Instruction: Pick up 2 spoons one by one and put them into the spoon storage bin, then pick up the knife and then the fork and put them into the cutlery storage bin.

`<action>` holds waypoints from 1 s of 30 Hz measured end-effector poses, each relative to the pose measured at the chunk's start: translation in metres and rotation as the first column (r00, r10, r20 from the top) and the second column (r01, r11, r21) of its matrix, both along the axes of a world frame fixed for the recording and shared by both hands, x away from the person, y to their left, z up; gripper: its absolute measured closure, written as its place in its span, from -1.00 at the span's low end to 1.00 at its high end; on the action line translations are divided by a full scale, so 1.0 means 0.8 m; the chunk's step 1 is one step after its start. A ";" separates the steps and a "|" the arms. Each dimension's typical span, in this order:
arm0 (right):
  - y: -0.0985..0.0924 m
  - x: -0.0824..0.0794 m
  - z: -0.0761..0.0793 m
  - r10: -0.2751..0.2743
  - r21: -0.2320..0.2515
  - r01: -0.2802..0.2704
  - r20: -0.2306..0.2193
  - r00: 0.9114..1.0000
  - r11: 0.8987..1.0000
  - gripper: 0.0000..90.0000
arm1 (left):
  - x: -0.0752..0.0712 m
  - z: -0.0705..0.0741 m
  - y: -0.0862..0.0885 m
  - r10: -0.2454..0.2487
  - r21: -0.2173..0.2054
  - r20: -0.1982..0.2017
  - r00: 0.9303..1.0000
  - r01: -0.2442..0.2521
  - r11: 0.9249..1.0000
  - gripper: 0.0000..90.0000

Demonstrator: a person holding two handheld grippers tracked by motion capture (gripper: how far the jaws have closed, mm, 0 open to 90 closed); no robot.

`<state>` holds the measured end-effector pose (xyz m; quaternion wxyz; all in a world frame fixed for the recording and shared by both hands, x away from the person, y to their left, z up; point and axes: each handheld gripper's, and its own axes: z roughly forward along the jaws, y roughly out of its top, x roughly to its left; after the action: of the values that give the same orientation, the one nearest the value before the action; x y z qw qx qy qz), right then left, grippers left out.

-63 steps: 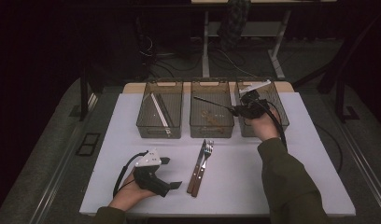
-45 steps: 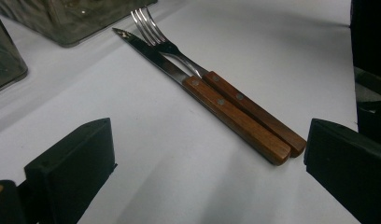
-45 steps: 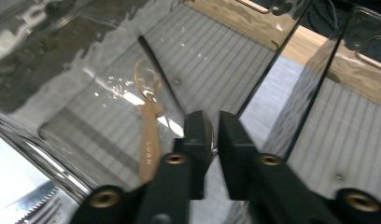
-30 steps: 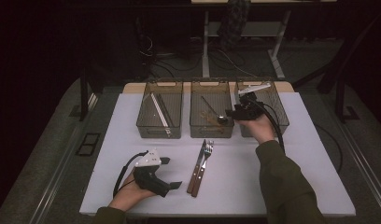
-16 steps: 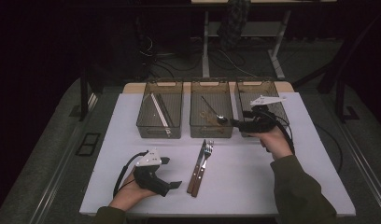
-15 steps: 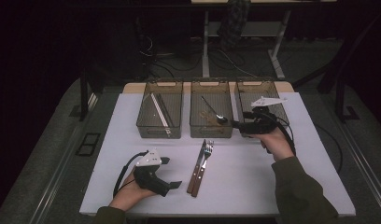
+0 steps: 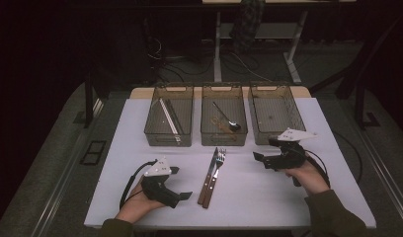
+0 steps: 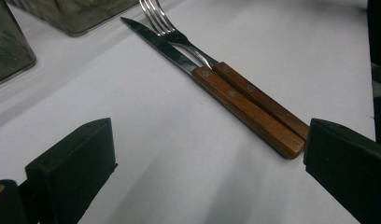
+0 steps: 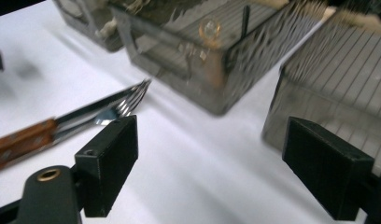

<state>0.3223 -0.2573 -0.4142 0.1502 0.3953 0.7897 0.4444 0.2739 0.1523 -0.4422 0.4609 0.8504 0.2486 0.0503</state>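
A wooden-handled knife [image 7: 207,180] and fork [image 7: 218,167] lie side by side at the table's middle, tips toward the bins. My left gripper [image 7: 181,183] rests at the front left, open, with the knife and fork handles [image 8: 254,105] just ahead of its jaws [image 8: 207,140]. My right gripper [image 7: 263,149] hovers low in front of the right bin, pointing left. Its jaws have just been opening and nothing is between them [image 9: 209,135]. The fork tines [image 9: 132,100] lie ahead of it to the left. A spoon [image 7: 230,122] lies in the middle bin [image 7: 224,142].
Three clear bins stand in a row at the back of the white table [image 7: 140,118]. The left bin [image 7: 167,140] holds long pale utensils. The right bin [image 7: 262,140] has nothing visible inside. Cables trail from both grippers.
The right gripper let the spoon go into the middle bin, then drew back right and down to the table in front of the right bin. The left gripper has not moved.
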 end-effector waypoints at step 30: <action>-0.017 -0.075 -0.039 0.071 -0.050 -0.072 -0.036 0.997 0.996 -0.60 | 0.044 0.011 -0.054 0.084 0.064 -0.016 0.996 -0.083 0.995 0.58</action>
<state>0.2620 -0.2711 -0.4454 0.1308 0.3703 0.8168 0.4226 0.3090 0.1092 -0.4331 0.4291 0.8538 0.2866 0.0692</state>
